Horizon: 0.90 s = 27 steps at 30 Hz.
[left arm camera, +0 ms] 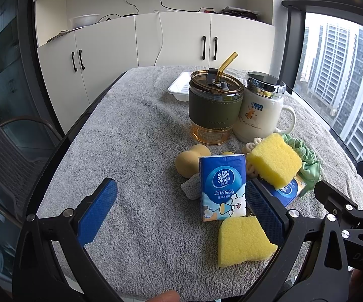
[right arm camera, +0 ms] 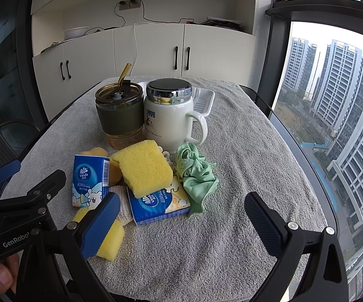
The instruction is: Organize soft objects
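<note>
Both tongs were released, with nothing between their pads. The left tongs hung low over the grey towel, jaws spread wide, the right pad close beside an upright tissue pack and above a yellow sponge wedge. The right tongs were equally open, framing a flat tissue pack that lay on the towel with a sponge block propped on its far end.

The soft things sat heaped together at mid-table: the two packs, the two sponges, a tan puff, a green scrunchie and a cream knitted piece mostly buried beneath them. A white tray waited at the far edge, probably the destination.

The chief risk, as I judged it, was the crowding. A pad closing on the upright pack could tip it onto the puff, or nip the wedge along with it. Pulling the flat pack would likely roll the block off. The two tongs stood near each other on the left side of the heap, so a collision looked possible if both reached in together. Beyond the heap, a straw tumbler and a lidded mug stood between it and the tray; a carry path too low could knock either one over.
</note>
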Each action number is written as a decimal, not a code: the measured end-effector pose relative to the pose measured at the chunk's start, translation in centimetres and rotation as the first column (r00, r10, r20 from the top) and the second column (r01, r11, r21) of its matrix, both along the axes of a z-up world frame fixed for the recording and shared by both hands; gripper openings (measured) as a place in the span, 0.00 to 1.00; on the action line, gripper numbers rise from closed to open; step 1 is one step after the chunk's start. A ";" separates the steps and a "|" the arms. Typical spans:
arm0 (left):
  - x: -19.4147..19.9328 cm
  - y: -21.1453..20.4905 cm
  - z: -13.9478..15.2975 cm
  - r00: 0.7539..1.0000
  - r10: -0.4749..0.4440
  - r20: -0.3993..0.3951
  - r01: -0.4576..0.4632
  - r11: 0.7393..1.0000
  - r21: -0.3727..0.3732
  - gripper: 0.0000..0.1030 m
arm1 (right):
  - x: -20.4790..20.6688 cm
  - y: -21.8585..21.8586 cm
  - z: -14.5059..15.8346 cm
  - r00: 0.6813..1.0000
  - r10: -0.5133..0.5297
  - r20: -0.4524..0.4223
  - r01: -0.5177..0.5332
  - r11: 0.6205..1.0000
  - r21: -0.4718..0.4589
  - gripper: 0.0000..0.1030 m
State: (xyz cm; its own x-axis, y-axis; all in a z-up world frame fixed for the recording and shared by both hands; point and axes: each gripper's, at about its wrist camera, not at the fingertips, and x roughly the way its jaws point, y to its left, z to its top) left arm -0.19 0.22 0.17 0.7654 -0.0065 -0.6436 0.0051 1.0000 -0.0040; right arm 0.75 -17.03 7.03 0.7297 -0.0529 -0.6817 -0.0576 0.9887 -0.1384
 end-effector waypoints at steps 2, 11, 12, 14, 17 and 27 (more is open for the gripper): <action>0.0 0.0 0.0 1.000 0.000 0.000 0.000 1.000 -0.001 1.00 | 0.0 0.0 0.0 1.000 0.000 0.000 0.000 1.000 0.000 0.98; 0.0 0.0 0.0 1.000 0.000 0.000 0.000 1.000 -0.001 1.00 | 0.0 0.0 0.0 1.000 0.001 0.000 -0.001 1.000 0.000 0.98; 0.0 0.0 0.0 1.000 0.000 0.000 0.000 1.000 -0.001 1.00 | 0.0 0.0 0.0 1.000 0.000 -0.001 0.000 1.000 0.000 0.98; 0.0 0.0 0.0 1.000 0.000 0.000 0.000 1.000 0.000 1.00 | 0.0 0.0 -0.1 1.000 0.000 0.000 0.000 1.000 0.000 0.98; 0.0 0.0 0.0 1.000 0.000 0.000 0.000 1.000 0.000 1.00 | 0.0 0.0 -0.1 1.000 0.000 -0.002 0.000 1.000 0.001 0.98; -0.1 0.1 -0.1 1.000 -0.001 -0.001 0.001 1.000 -0.002 1.00 | -0.2 0.0 -0.5 1.000 0.002 -0.003 -0.002 1.000 0.006 0.98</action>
